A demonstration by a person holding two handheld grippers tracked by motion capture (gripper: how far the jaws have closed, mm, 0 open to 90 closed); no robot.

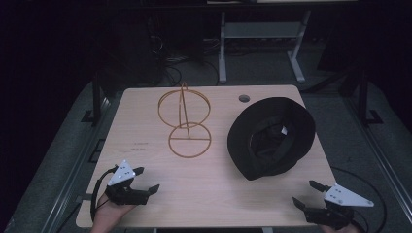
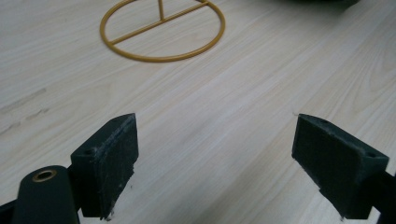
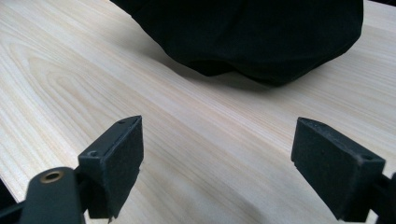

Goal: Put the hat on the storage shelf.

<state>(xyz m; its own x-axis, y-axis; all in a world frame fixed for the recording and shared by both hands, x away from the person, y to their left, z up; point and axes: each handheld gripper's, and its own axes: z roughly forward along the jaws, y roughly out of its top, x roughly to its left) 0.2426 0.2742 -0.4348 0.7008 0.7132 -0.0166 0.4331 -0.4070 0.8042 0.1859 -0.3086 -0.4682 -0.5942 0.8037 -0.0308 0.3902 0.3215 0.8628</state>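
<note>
Pale wooden tabletop (image 1: 214,194) carries everything. Black bucket hat (image 1: 271,137) lies upside down on the right half, just ahead of the right gripper (image 1: 306,193), jaws spread, nothing held. Gold wire hat stand (image 1: 184,119) stands mid-table, well apart from the hat. Left gripper (image 1: 145,180), jaws wide, faces its ring base.

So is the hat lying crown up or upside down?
Upside down: the hat rests on the table with its opening up, the inside and a white label visible.

Matt black cloth hat (image 1: 272,136), gold metal wire stand (image 1: 186,121), pale wood-grain table (image 1: 218,189)
</note>
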